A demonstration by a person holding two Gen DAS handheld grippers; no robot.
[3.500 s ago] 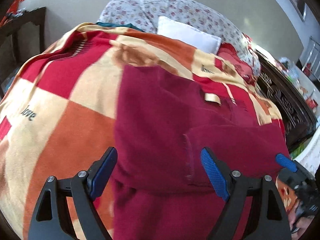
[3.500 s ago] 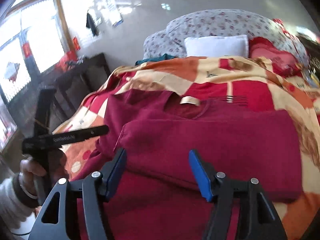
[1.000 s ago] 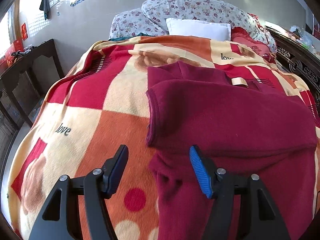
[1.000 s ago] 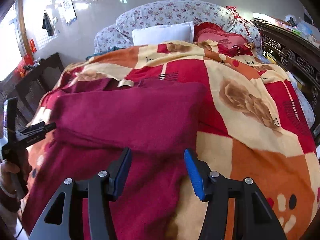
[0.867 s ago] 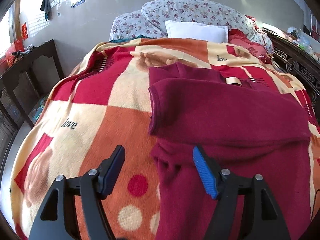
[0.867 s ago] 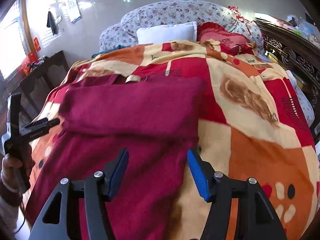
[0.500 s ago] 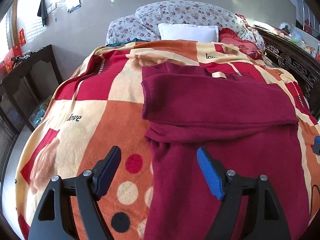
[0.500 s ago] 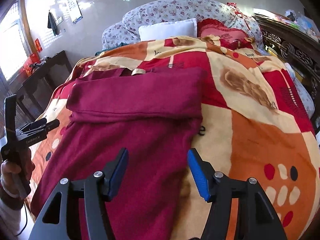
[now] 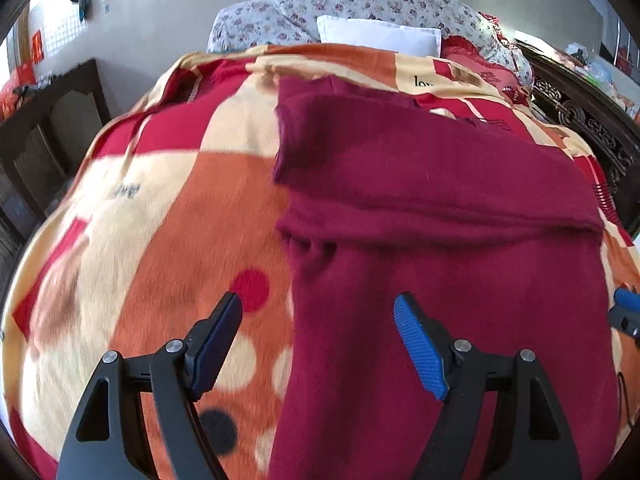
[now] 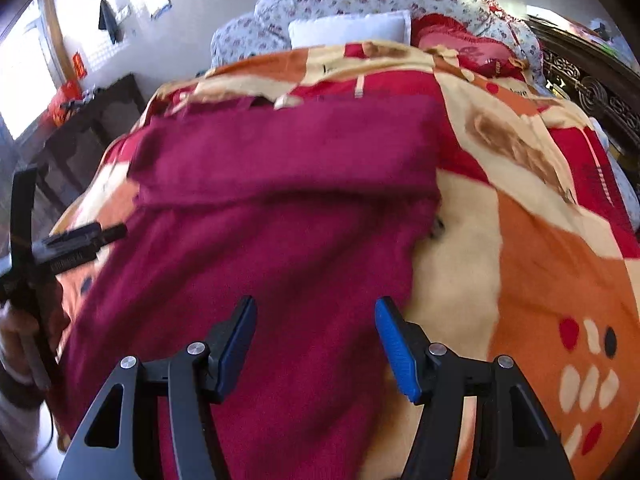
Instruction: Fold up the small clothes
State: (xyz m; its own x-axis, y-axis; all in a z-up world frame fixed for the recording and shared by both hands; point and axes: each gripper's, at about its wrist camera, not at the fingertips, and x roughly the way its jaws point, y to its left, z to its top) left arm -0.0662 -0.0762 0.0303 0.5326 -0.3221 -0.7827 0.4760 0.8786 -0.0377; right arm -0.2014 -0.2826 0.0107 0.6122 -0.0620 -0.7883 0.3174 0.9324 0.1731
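Observation:
A dark red sweater [image 9: 440, 240] lies flat on the bed, with its sleeves folded across the chest as a band [image 9: 420, 168]. My left gripper [image 9: 320, 332] is open and empty, low over the sweater's left edge near the hem. In the right wrist view the sweater [image 10: 260, 248] fills the middle, and my right gripper [image 10: 316, 340] is open and empty over its right edge near the hem. The left gripper [image 10: 80, 236] shows at the far left of that view. A blue fingertip of the right gripper [image 9: 626, 300] shows at the right edge of the left wrist view.
The bed is covered by an orange, red and cream patterned blanket [image 9: 160, 208]. A white pillow [image 9: 376, 36] and floral bedding [image 9: 360, 0] lie at the head. Dark wooden furniture [image 9: 52, 136] stands left; a carved dark bed frame [image 9: 592, 128] is on the right.
Both grippers have drawn back from the folded sleeves toward the sweater's hem and dropped lower over its side edges. They stay open and empty.

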